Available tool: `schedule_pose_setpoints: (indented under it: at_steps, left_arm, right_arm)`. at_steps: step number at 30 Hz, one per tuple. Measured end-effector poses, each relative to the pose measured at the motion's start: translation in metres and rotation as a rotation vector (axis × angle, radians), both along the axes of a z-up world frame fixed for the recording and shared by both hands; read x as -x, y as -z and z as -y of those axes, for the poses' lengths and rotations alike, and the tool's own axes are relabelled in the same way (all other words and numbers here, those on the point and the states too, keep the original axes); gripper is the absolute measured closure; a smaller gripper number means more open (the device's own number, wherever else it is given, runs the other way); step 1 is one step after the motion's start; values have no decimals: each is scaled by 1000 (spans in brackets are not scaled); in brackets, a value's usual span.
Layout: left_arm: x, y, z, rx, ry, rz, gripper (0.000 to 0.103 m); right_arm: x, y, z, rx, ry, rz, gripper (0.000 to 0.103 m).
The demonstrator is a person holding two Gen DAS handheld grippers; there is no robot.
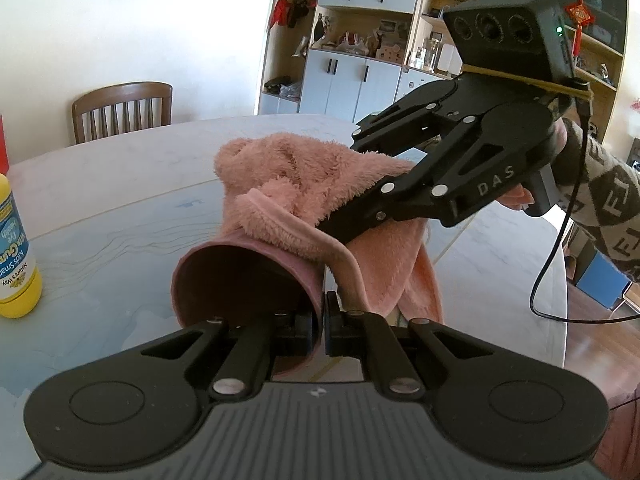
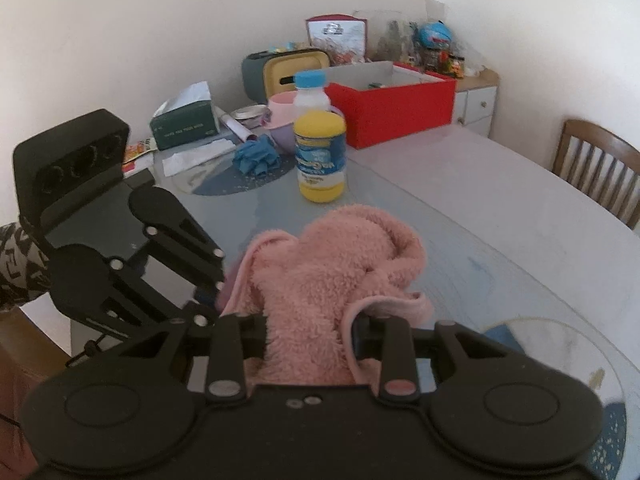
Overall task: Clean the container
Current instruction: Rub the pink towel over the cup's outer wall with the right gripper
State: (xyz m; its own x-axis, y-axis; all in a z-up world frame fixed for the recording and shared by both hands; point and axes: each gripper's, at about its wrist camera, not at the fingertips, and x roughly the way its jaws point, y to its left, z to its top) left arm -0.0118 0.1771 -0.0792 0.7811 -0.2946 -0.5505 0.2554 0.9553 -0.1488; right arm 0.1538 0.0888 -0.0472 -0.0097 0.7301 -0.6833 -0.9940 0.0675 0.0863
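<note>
In the left wrist view the left gripper (image 1: 319, 322) is clamped on the rim of a mauve cup (image 1: 240, 280) held on its side above the table (image 1: 120, 184), while the right gripper (image 1: 344, 226) presses a pink fleece cloth (image 1: 296, 184) over the cup's wall. In the right wrist view the right gripper (image 2: 310, 342) is closed on a thick wad of that cloth (image 2: 320, 272), which hides the cup. The cup looks light and stiff — its thin rim is the natural hold — while the soft, bulky cloth wants a deep pinch.

Both wrist views face each other closely, sharing the pink towel (image 1: 304, 184).
</note>
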Motion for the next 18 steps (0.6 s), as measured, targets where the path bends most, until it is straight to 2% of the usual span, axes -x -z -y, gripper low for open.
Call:
schedule_pose_setpoints:
  at_steps: [18]
  left_arm:
    - [-1,-1,0,-4,-5,-2,98]
  right_arm:
    - [-19,20,17,76,121,51,72]
